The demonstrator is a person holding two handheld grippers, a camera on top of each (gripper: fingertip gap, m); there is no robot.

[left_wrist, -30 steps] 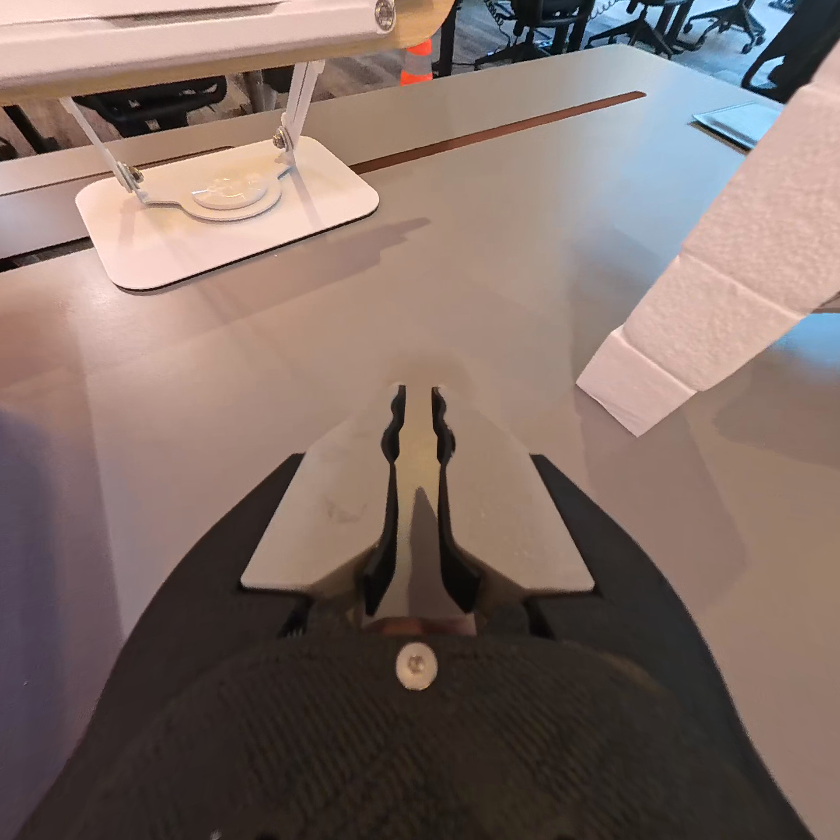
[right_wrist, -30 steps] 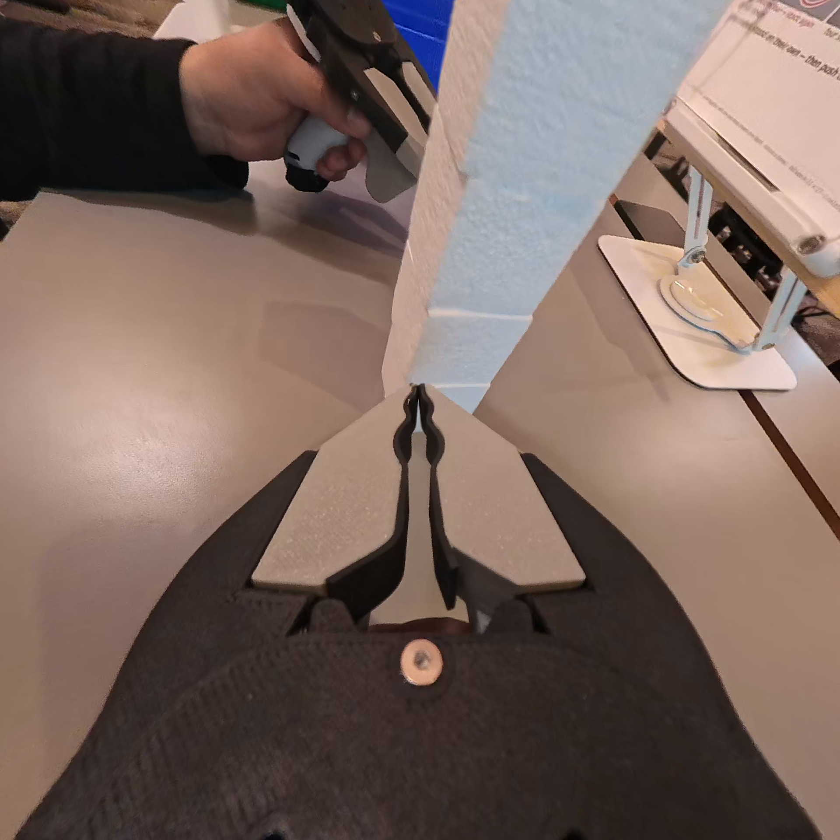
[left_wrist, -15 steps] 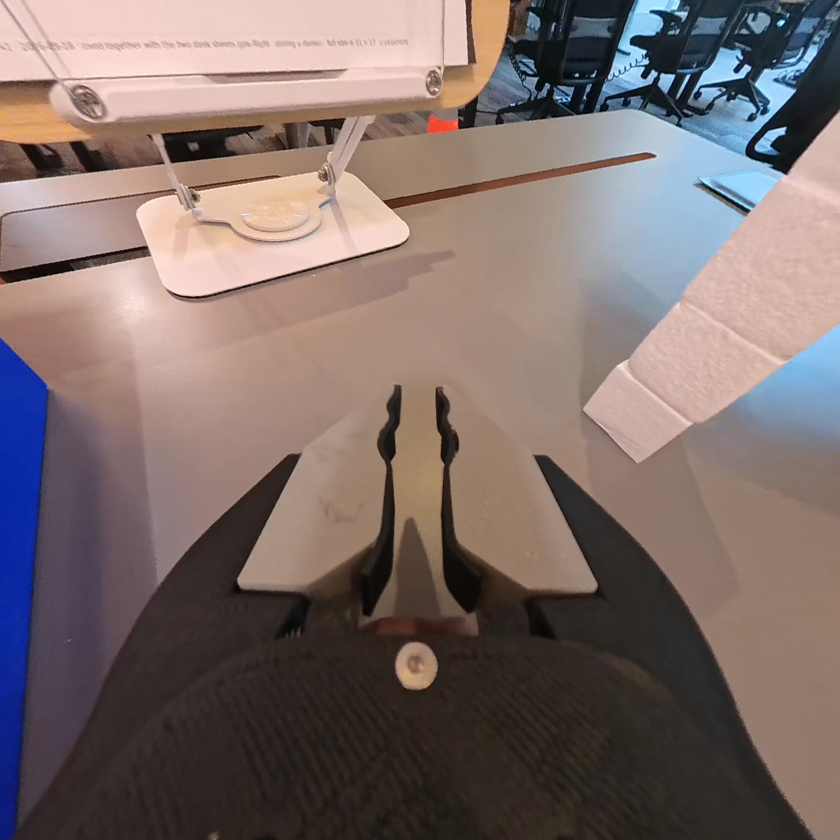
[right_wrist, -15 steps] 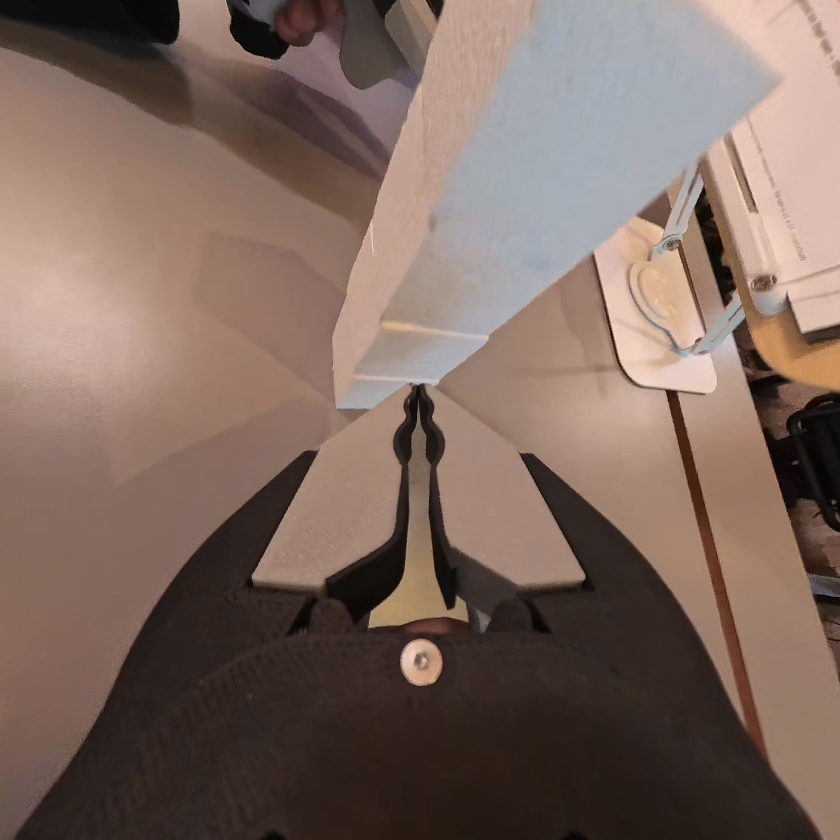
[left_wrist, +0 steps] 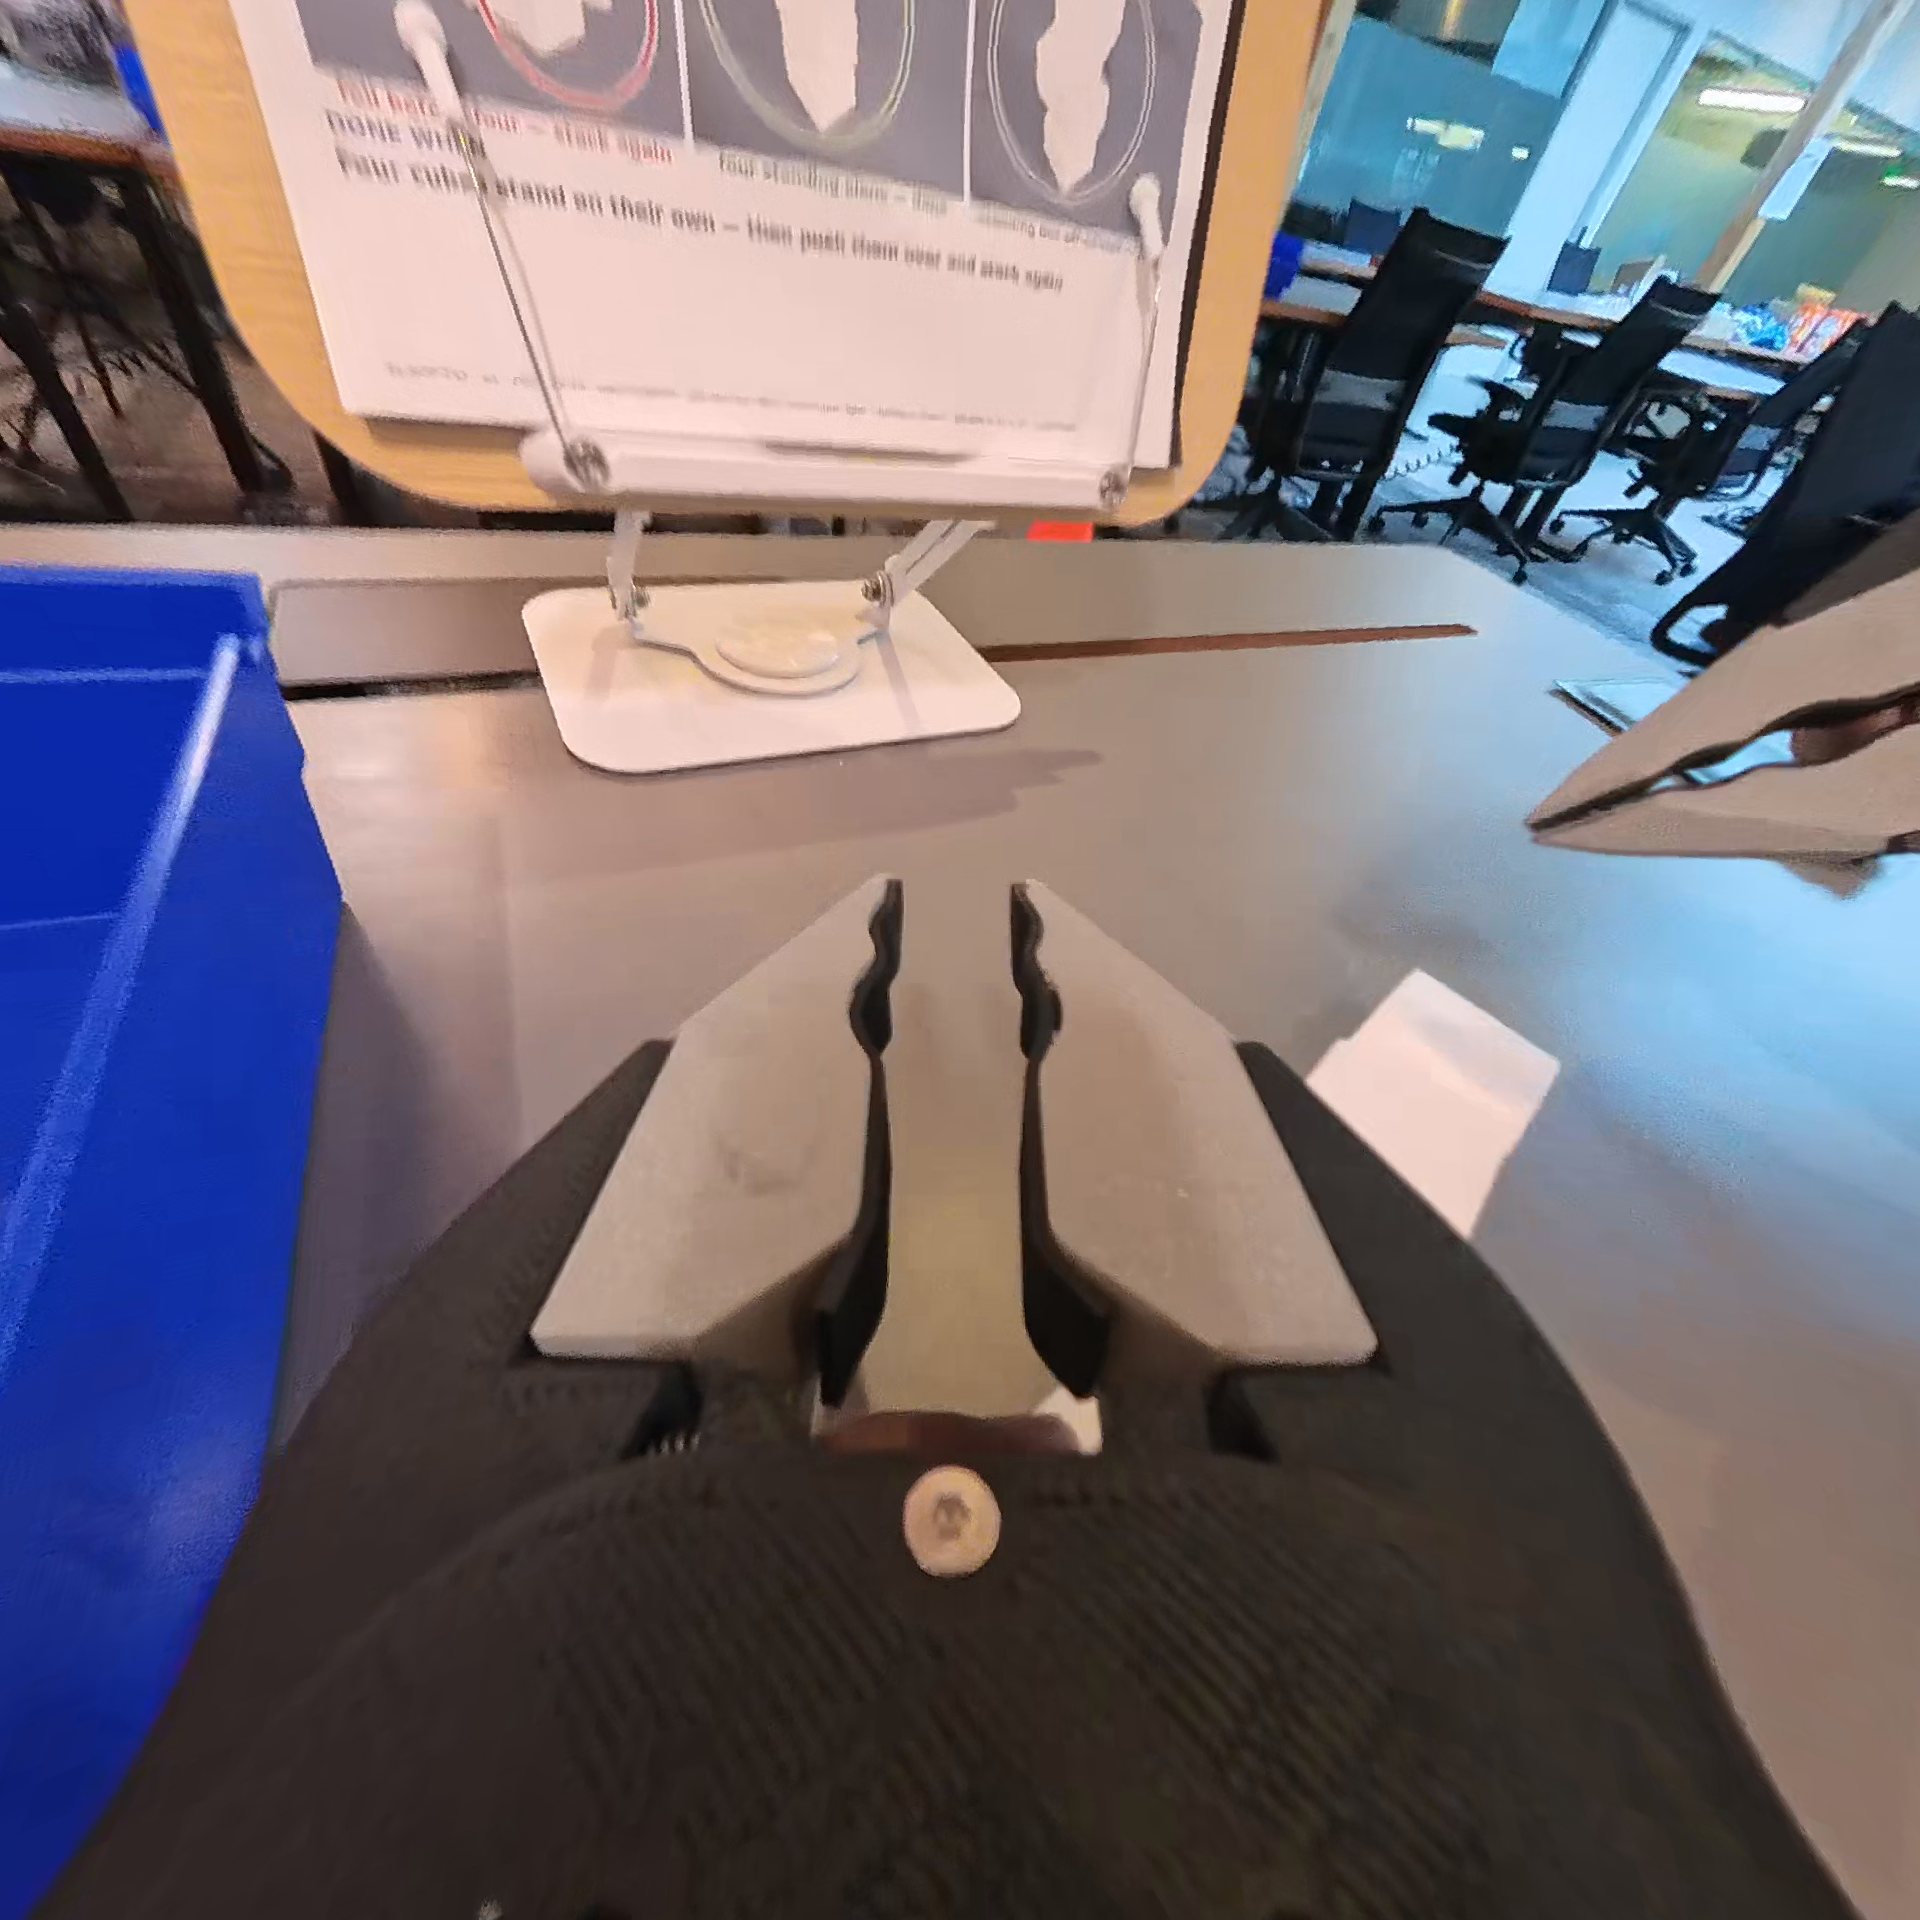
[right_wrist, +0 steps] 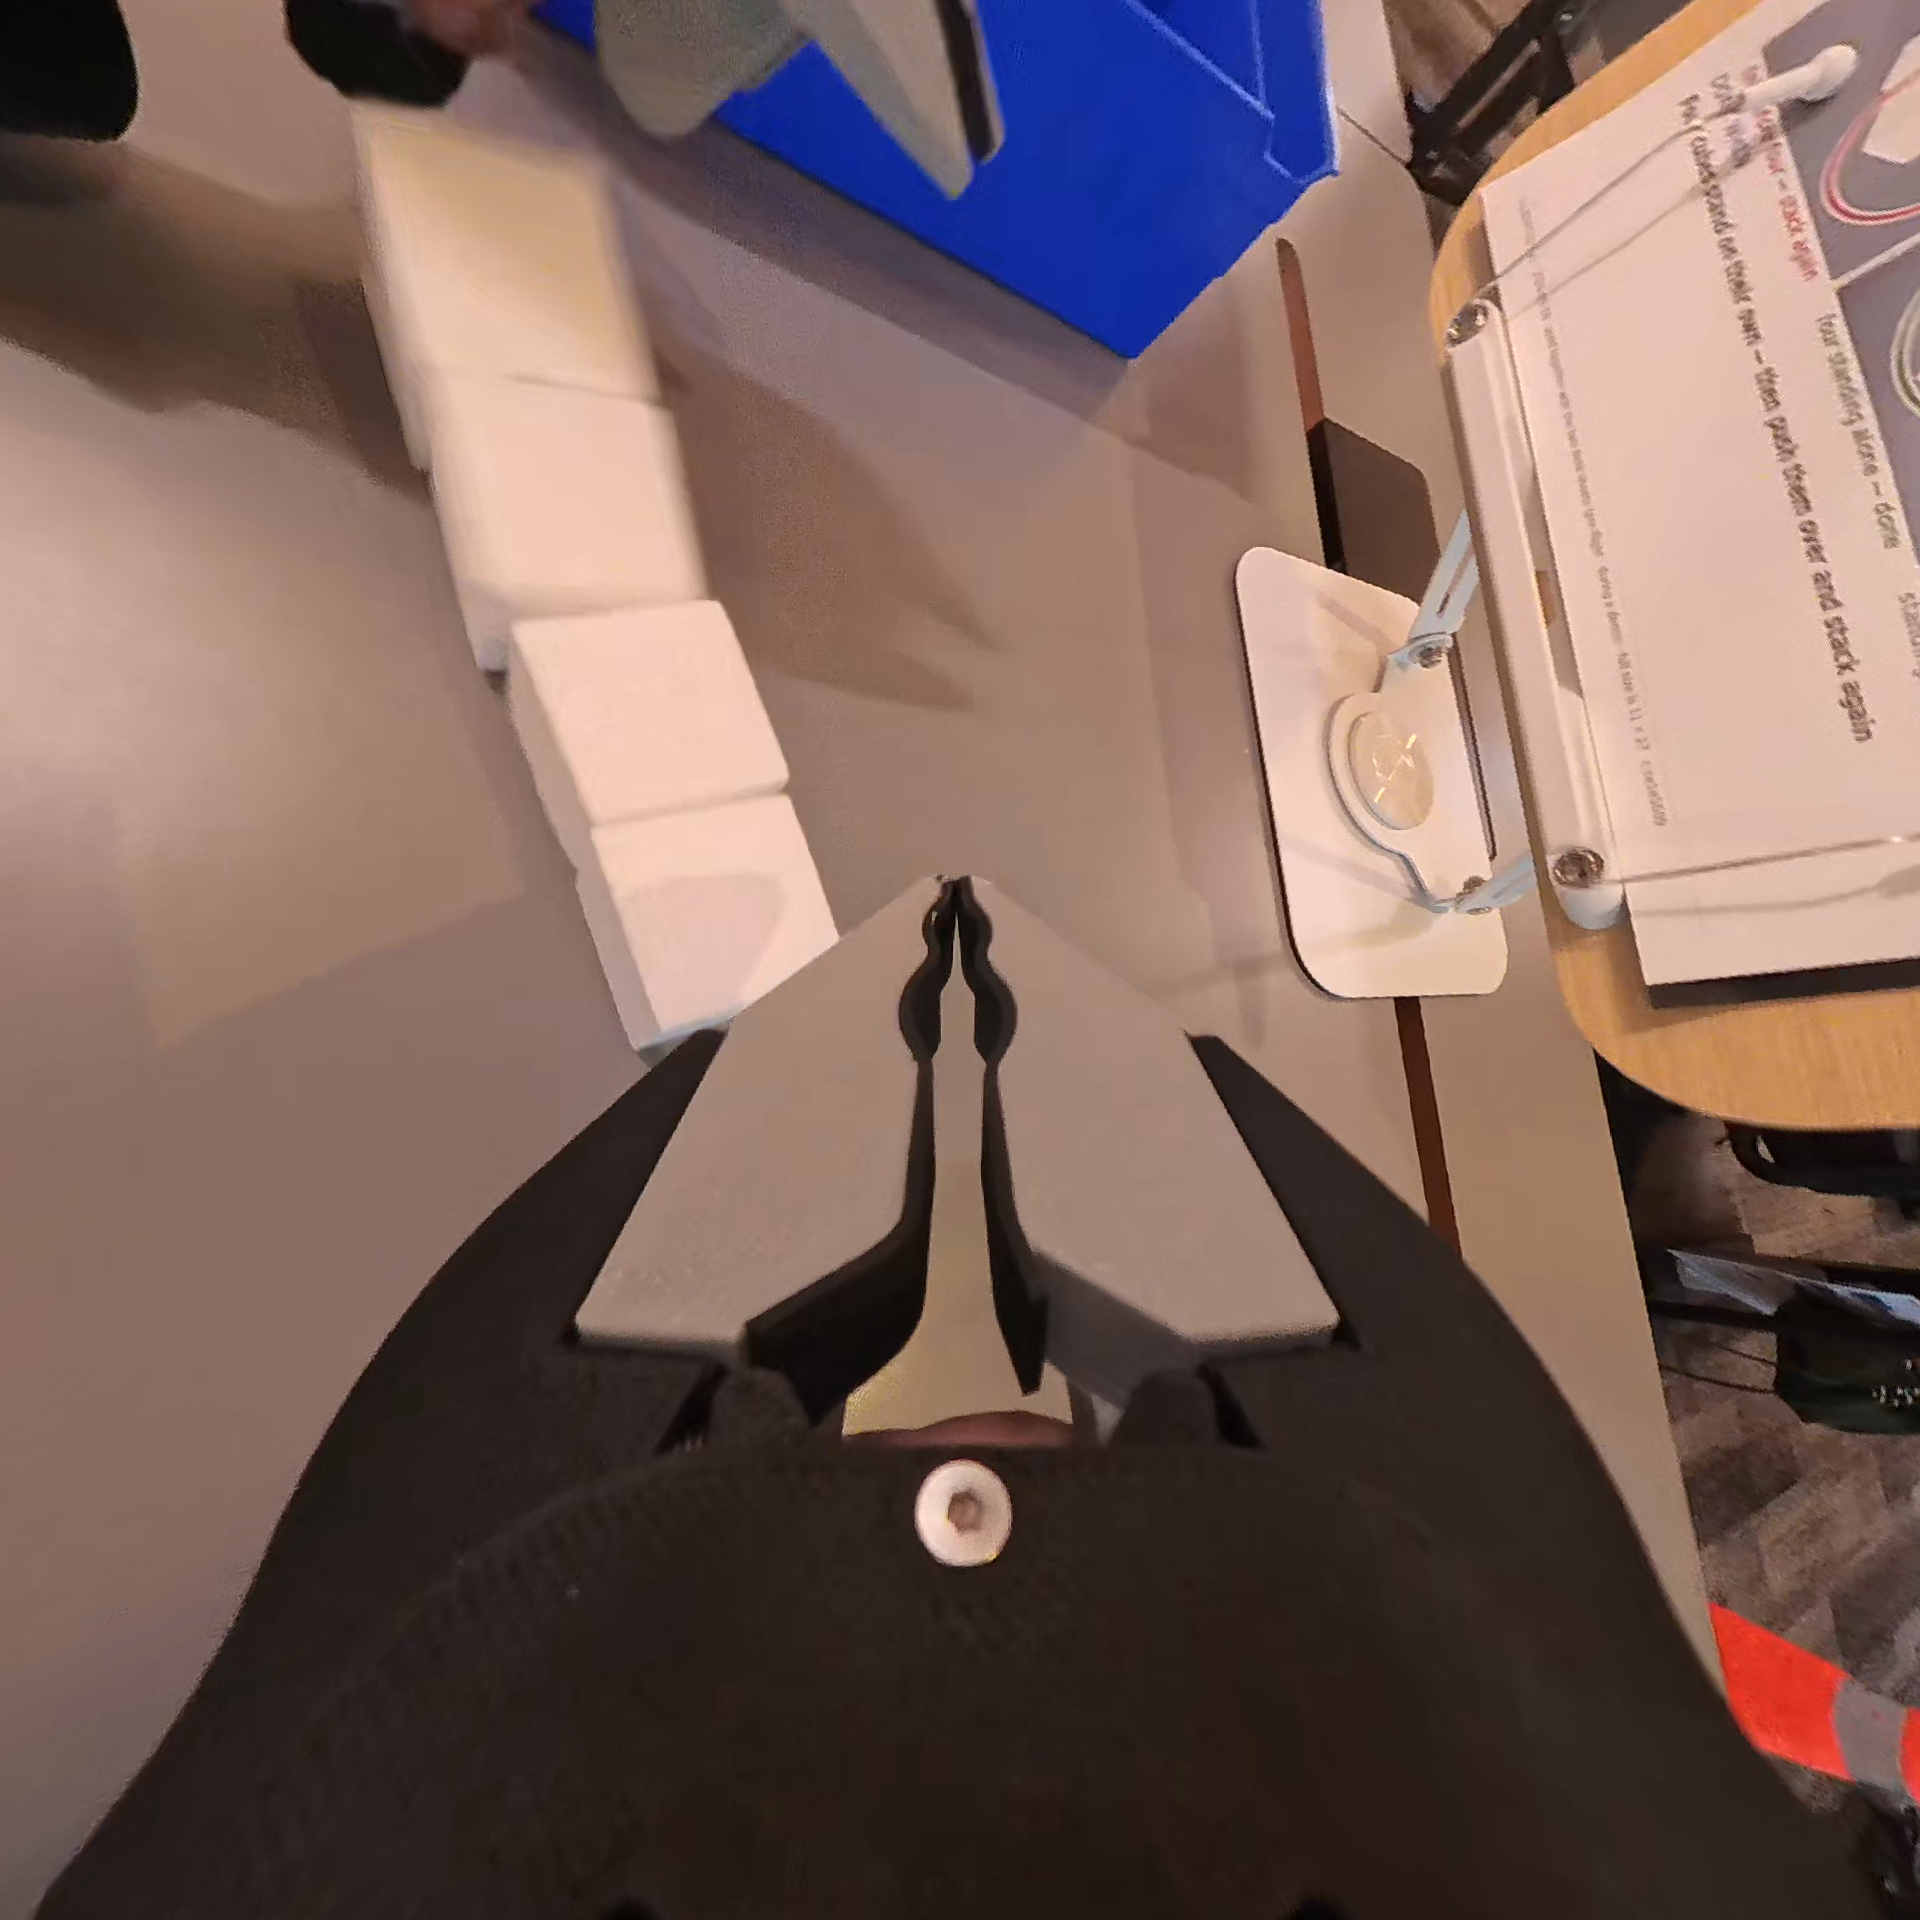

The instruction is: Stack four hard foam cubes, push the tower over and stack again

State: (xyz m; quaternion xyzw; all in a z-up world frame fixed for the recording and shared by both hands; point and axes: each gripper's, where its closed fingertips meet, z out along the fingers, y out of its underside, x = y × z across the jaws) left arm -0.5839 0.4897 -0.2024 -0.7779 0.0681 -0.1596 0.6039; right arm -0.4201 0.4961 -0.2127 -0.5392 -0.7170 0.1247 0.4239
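Right claw [right_wrist: 958, 883] was pinched fully closed, tips touching, nothing in it. It pointed steeply down at the bench [right_wrist: 208, 1039], its tips just past the nearest end of the fallen cubes [right_wrist: 582, 582]. All four white cubes lay flat on the bench in a row, face to face, running away from the right claw toward the left one. The third cube looked nudged slightly out of line with the far two, though blur made that hard to judge.

Left claw [left_wrist: 956, 899] was held low and roughly level over the bench, jaws a little way apart with a clear gap between them, also empty. One cube [left_wrist: 1444, 1081] showed just beside its right finger, resting on the bench and not touching it. From the right wrist view the left claw [right_wrist: 914, 94] hung above the far end of the row, with a bit of the person's hand [right_wrist: 395, 42] and dark sleeve at the top edge.

Blue bin [left_wrist: 125, 935] sat on the bench at the left claw's left. White stand [left_wrist: 769, 675] with a sheet clipped to its board stood straight ahead of the left claw. Right claw's fingers [left_wrist: 1745, 769] poked in from the right edge of the left view, shown side-on and above the bench.
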